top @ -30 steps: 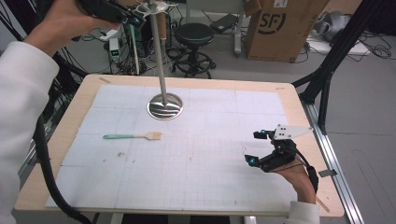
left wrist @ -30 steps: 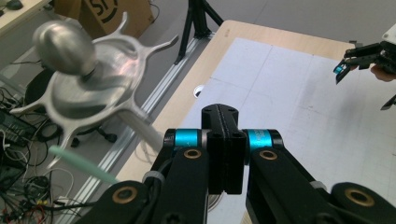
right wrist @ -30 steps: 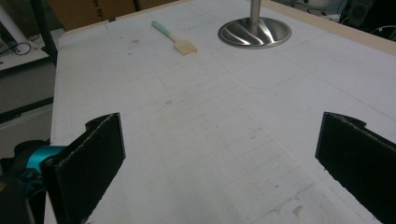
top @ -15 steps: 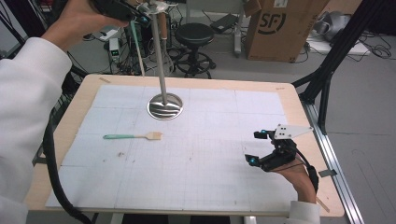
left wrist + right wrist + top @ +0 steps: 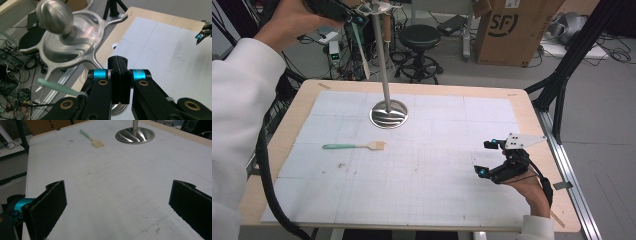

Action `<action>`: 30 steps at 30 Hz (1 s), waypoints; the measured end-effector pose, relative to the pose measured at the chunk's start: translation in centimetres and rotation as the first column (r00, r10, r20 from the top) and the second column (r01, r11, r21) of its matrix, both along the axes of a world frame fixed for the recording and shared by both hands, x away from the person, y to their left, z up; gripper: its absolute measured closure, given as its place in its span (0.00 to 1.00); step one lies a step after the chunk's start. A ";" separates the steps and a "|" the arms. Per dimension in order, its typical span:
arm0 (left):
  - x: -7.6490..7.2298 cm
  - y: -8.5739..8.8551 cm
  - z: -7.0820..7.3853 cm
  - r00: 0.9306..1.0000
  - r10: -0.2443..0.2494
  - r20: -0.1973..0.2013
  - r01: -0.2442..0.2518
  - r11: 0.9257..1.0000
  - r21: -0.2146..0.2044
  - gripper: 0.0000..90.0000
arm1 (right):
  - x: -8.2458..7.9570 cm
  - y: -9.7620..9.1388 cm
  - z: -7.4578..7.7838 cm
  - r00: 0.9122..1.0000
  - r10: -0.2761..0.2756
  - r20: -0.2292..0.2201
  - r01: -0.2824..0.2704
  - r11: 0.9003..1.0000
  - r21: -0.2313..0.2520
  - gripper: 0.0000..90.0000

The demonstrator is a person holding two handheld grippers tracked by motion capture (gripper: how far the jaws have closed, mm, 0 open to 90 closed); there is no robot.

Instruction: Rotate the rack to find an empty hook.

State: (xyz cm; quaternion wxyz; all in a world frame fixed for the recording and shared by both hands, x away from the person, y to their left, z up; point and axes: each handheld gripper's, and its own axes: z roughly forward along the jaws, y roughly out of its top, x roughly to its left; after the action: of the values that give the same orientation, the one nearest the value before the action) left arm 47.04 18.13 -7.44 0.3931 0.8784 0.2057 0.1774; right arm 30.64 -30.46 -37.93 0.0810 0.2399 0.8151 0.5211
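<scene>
A steel stand (image 5: 382, 60) rises on a round base (image 5: 388, 114) at the back of the white mat; its knobbed top with hook arms (image 5: 70, 47) sits just ahead of my left gripper (image 5: 120, 65). That gripper (image 5: 352, 17) is raised beside the stand's top, jaws shut, and a pale green-handled utensil (image 5: 361, 50) hangs below it; its handle (image 5: 53, 86) emerges from under the left jaw. A second green-handled brush (image 5: 354, 146) lies flat on the mat (image 5: 92, 138). My right gripper (image 5: 484, 158) rests open near the front right, nothing between its jaws (image 5: 117, 205).
The white grid mat (image 5: 437, 200) covers a wooden table (image 5: 302, 107). Behind the table stand a stool (image 5: 419, 37), a cardboard box (image 5: 512, 30) and black tripod legs (image 5: 562, 90). A thick black cable (image 5: 267, 170) trails along the left edge.
The left arm has shifted a little toward the stand's top, with the utensil hanging under the gripper. The right gripper has stayed where it was.
</scene>
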 end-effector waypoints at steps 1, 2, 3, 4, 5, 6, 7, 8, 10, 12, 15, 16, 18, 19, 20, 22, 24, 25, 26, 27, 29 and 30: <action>0.1 0.2 0.0 1.000 0.003 0.000 -0.003 1.000 0.000 1.00 | 0.0 0.0 0.0 1.000 0.000 0.000 0.000 1.000 -0.001 0.00; 0.2 0.4 0.0 1.000 0.005 -0.002 -0.006 1.000 -0.003 1.00 | 0.0 0.0 0.0 1.000 -0.001 -0.002 0.001 1.000 -0.001 0.00; 0.3 0.5 0.0 1.000 0.008 -0.003 -0.008 1.000 -0.003 1.00 | 0.0 0.0 -0.1 1.000 -0.002 -0.001 0.002 1.000 -0.002 0.00; 0.5 0.8 -0.1 1.000 0.012 -0.002 -0.012 1.000 -0.002 1.00 | 0.1 0.0 -0.1 1.000 -0.003 0.000 0.003 1.000 -0.004 0.00; 0.5 1.0 -0.1 1.000 0.014 -0.004 -0.014 1.000 -0.008 1.00 | 0.1 0.0 -0.1 1.000 -0.001 -0.003 0.001 1.000 -0.003 0.00; 0.7 1.2 -0.1 1.000 0.015 -0.003 -0.015 1.000 -0.011 1.00 | 0.0 0.0 -0.1 1.000 -0.002 -0.007 0.002 1.000 -0.004 0.00; 0.8 1.3 -0.1 1.000 0.019 -0.004 -0.019 1.000 -0.013 1.00 | 0.1 0.0 -0.2 1.000 -0.003 -0.006 0.003 1.000 -0.004 0.00; 0.9 1.5 -0.1 1.000 0.021 -0.004 -0.021 1.000 -0.017 1.00 | 0.1 0.0 -0.2 1.000 -0.004 -0.009 0.004 1.000 -0.004 0.00; 1.1 1.8 -0.1 1.000 0.027 -0.002 -0.027 0.999 -0.018 1.00 | 0.1 0.0 -0.3 1.000 -0.003 -0.016 0.003 1.000 -0.006 0.00; 1.3 2.0 -0.2 0.999 0.032 -0.005 -0.032 0.999 -0.022 1.00 | 0.2 0.0 -0.3 1.000 -0.004 -0.015 0.004 1.000 -0.008 0.00; 1.7 2.3 -0.4 0.999 0.035 -0.006 -0.036 0.999 -0.026 1.00 | 0.2 0.0 -0.3 1.000 -0.006 -0.013 0.006 1.000 -0.007 0.00; 1.8 2.4 -0.4 0.999 0.036 -0.003 -0.036 0.999 -0.028 1.00 | 0.1 0.0 -0.3 1.000 -0.007 -0.012 0.007 1.000 -0.007 0.00; 2.0 2.6 -0.4 1.000 0.031 -0.004 -0.031 0.999 -0.041 1.00 | 0.1 -0.1 -0.3 1.000 -0.014 -0.012 0.014 1.000 -0.007 0.00; 2.1 2.7 -0.4 1.000 0.027 -0.005 -0.027 0.999 -0.047 1.00 | 0.1 -0.2 -0.2 1.000 -0.017 -0.013 0.017 1.000 -0.003 0.00; 2.2 2.7 -0.5 1.000 0.024 -0.005 -0.025 0.998 -0.050 1.00 | 0.1 -0.2 -0.2 1.000 -0.016 -0.009 0.016 1.000 -0.002 0.00; 2.1 2.8 -0.5 1.000 0.019 -0.002 -0.020 0.999 -0.048 1.00 | 0.1 -0.3 -0.2 1.000 -0.017 -0.006 0.017 1.000 0.001 0.00; 1.9 3.0 -0.6 1.000 0.018 -0.001 -0.018 0.999 -0.040 1.00 | 0.1 -0.4 -0.2 1.000 -0.021 -0.010 0.021 1.000 0.000 0.00; 1.8 3.1 -0.6 1.000 0.016 -0.004 -0.016 0.999 -0.041 1.00 | 0.0 -0.4 -0.2 1.000 -0.022 -0.011 0.022 1.000 -0.001 0.00; 1.6 3.2 -0.6 1.000 0.011 -0.006 -0.011 0.999 -0.039 1.00 | 0.0 -0.4 -0.2 1.000 -0.021 -0.008 0.021 1.000 0.000 0.00; 1.4 3.3 -0.6 1.000 0.005 -0.011 -0.005 0.999 -0.038 1.00 | 0.0 -0.4 -0.2 1.000 -0.023 -0.007 0.023 1.000 0.002 0.00; 0.9 3.5 -0.6 1.000 0.001 -0.009 -0.001 0.999 -0.036 0.99 | 0.0 -0.4 -0.1 1.000 -0.023 -0.006 0.023 1.000 0.006 0.00; 0.6 3.6 -0.7 1.000 -0.001 -0.002 0.001 0.999 -0.043 0.97 | 0.0 -0.4 -0.1 1.000 -0.022 -0.001 0.022 1.000 0.006 0.00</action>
State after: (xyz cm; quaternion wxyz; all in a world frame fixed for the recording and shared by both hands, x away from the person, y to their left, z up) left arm 47.67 21.76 -8.14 0.4117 0.8701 0.2094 0.1721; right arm 30.66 -30.90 -38.04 0.0856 0.2496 0.8108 0.5225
